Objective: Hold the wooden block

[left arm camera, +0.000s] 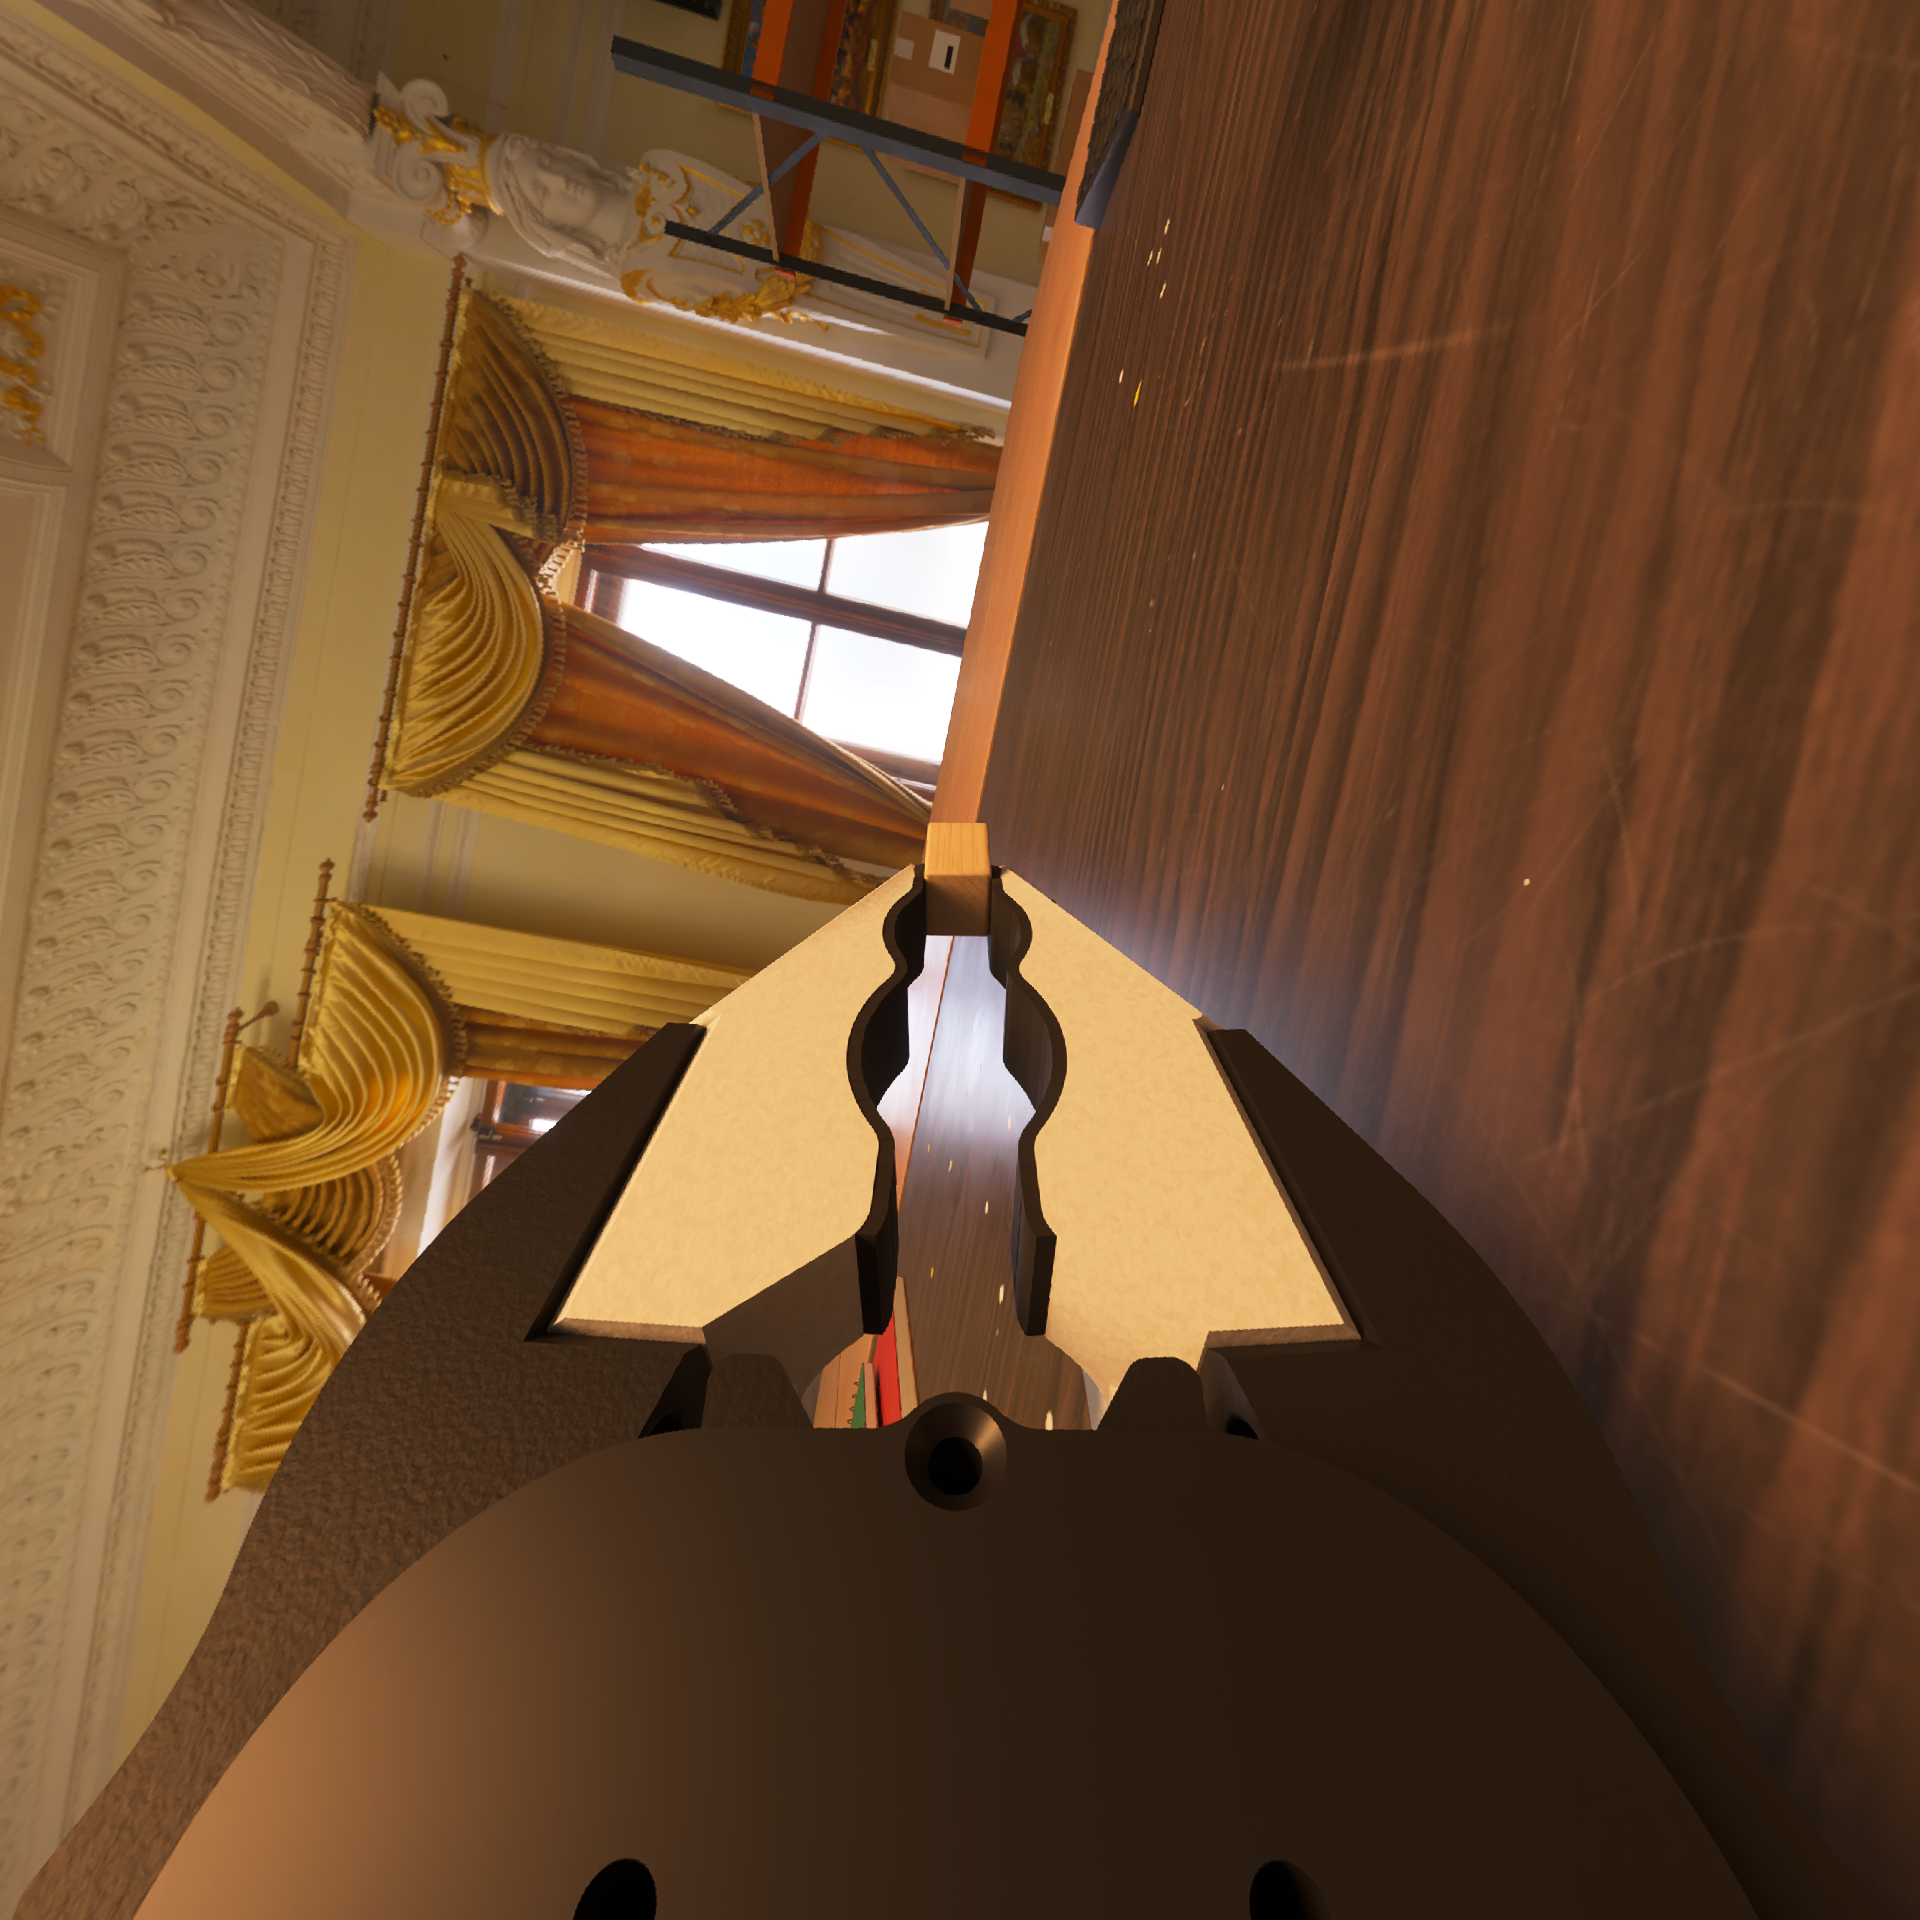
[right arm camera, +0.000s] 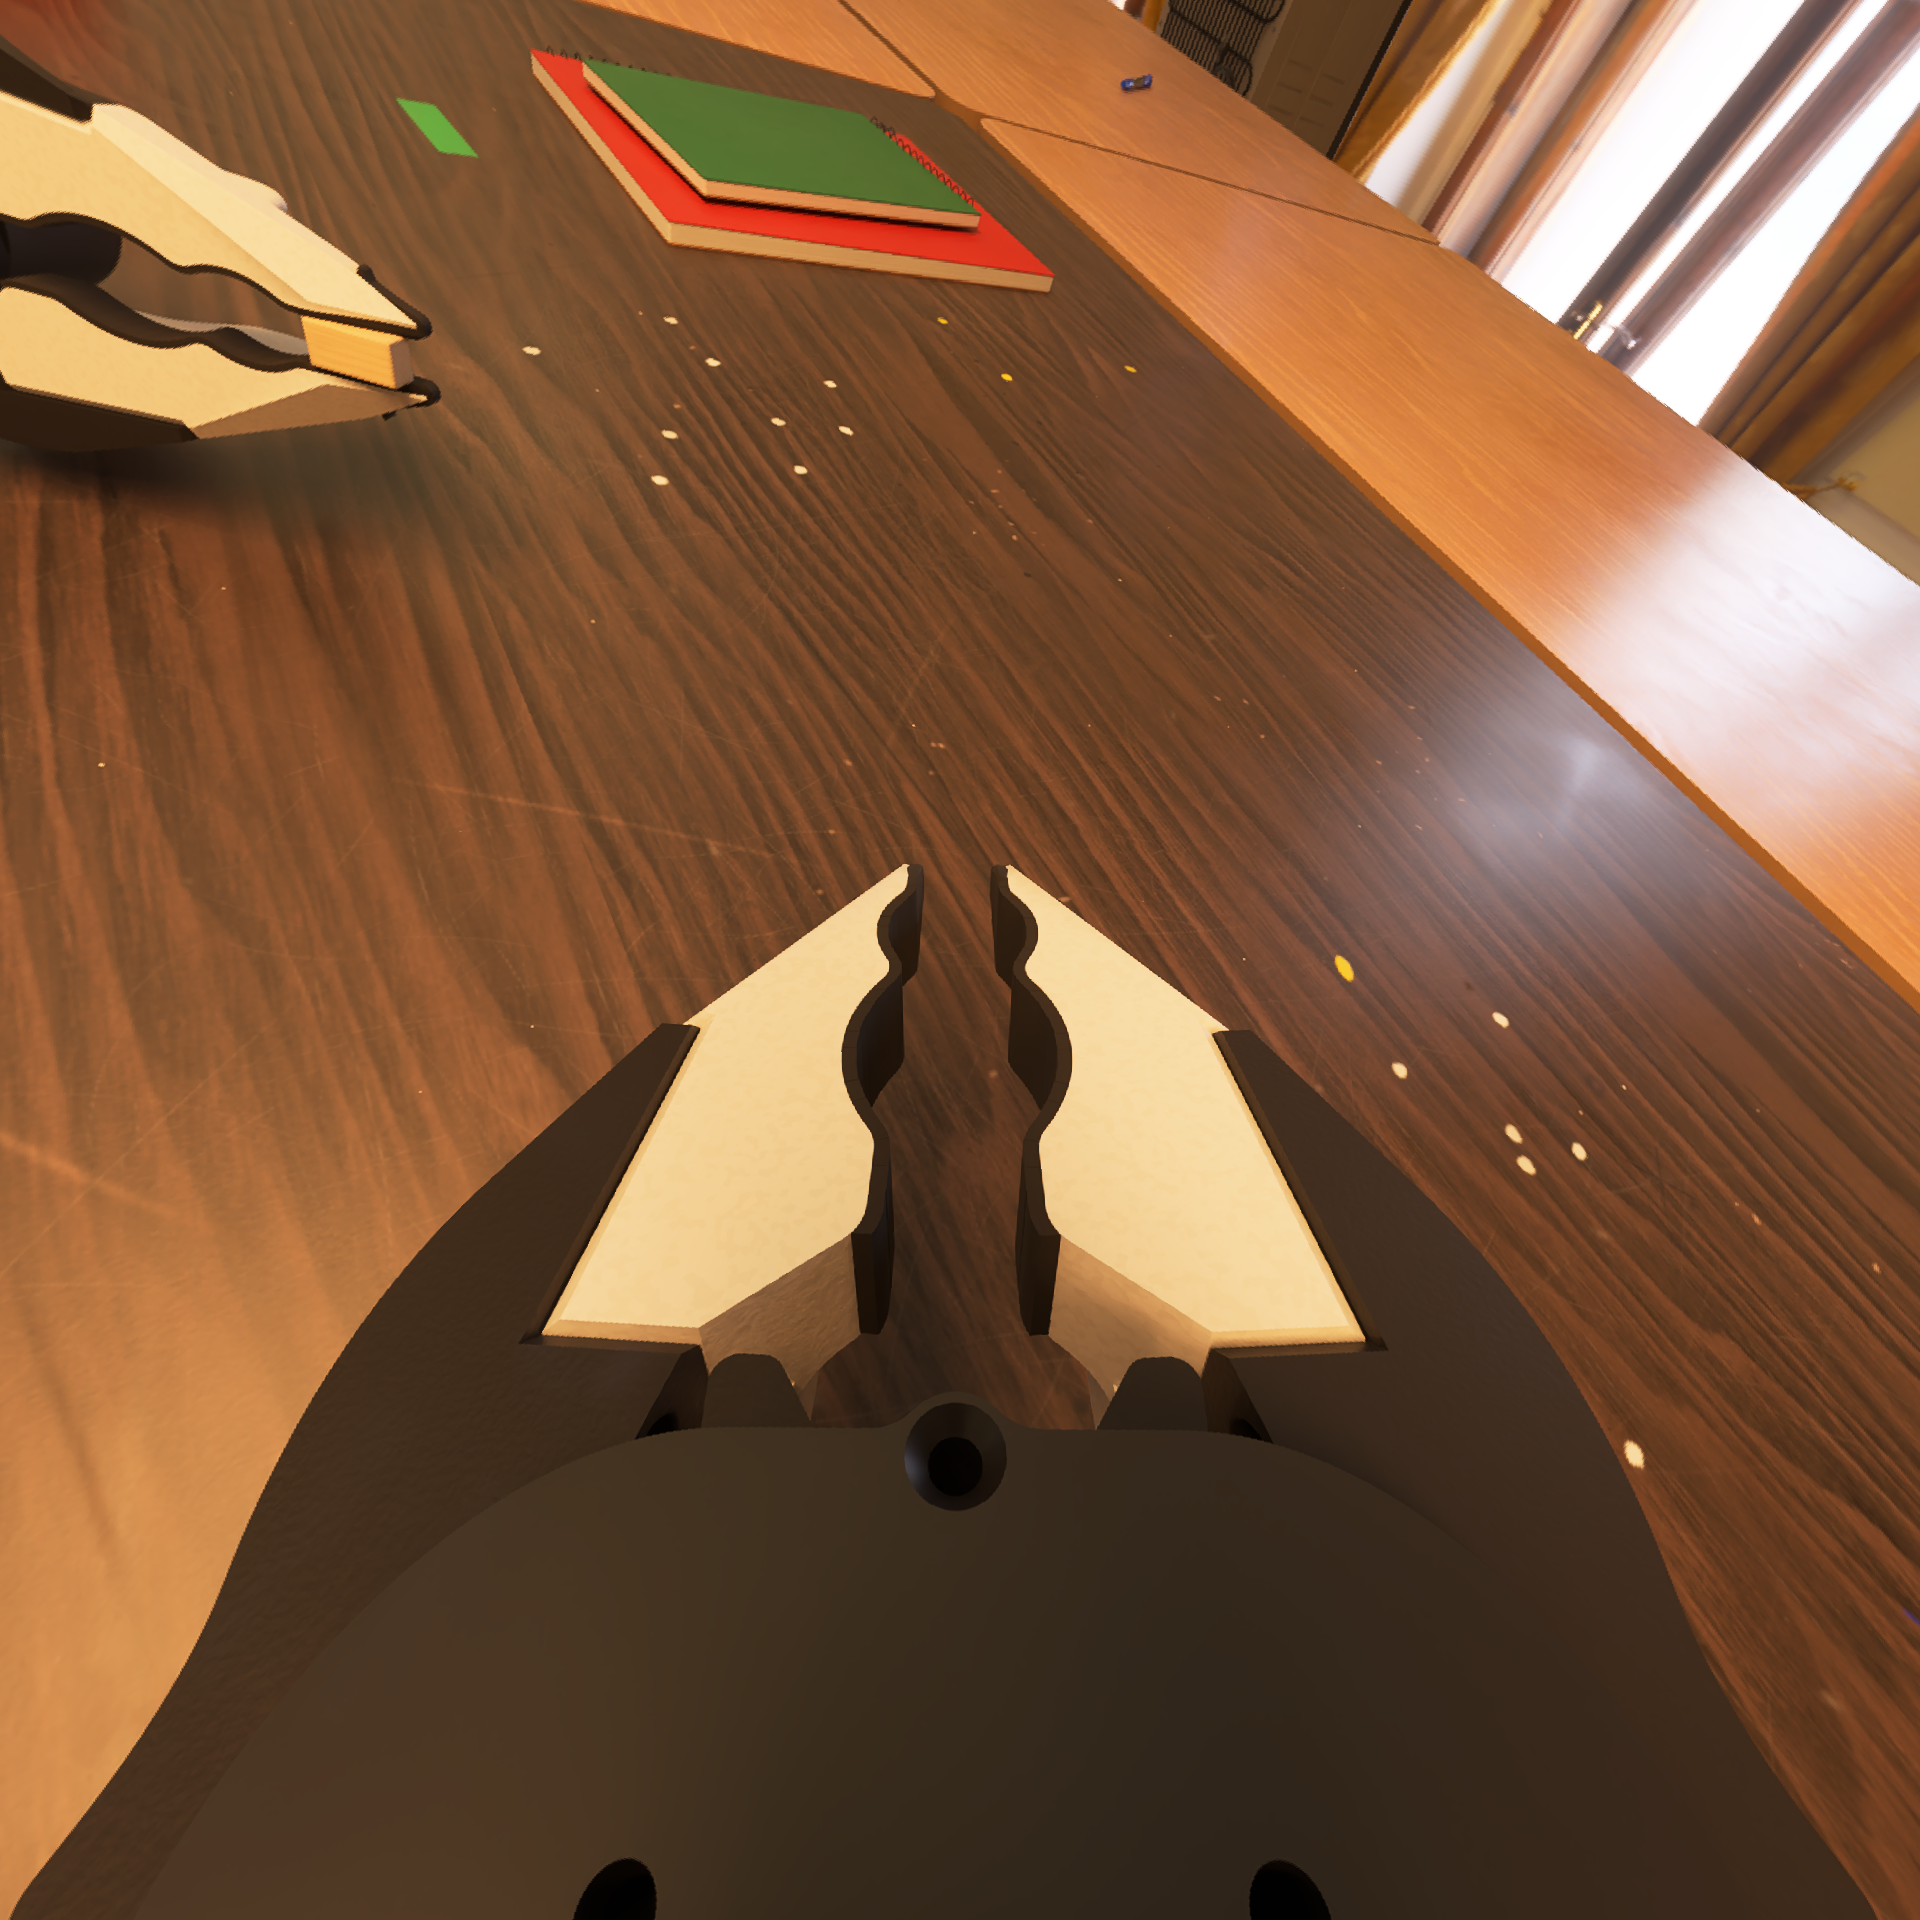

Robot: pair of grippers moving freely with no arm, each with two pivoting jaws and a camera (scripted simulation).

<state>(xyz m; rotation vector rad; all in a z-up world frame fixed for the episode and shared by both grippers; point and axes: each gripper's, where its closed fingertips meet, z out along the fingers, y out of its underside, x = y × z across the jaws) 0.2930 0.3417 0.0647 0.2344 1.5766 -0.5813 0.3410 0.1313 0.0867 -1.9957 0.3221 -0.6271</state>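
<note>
One of two grippers engaged | left gripper (left arm camera: 956,883) pinching small pale square-ended wooden block (left arm camera: 957,891) at fingertips, clear of dark scratched wooden table (right arm camera: 935,644), at ten o'clock in right wrist view | right gripper (right arm camera: 956,883) hovering parted, gripping nothing | holding apparently achieved; remaining: keeping grip steady.

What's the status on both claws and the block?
Left claw shut on wooden block, pinched at the fingertips, off the table. Right claw open, empty, low over the table. Nothing in the way.
</note>
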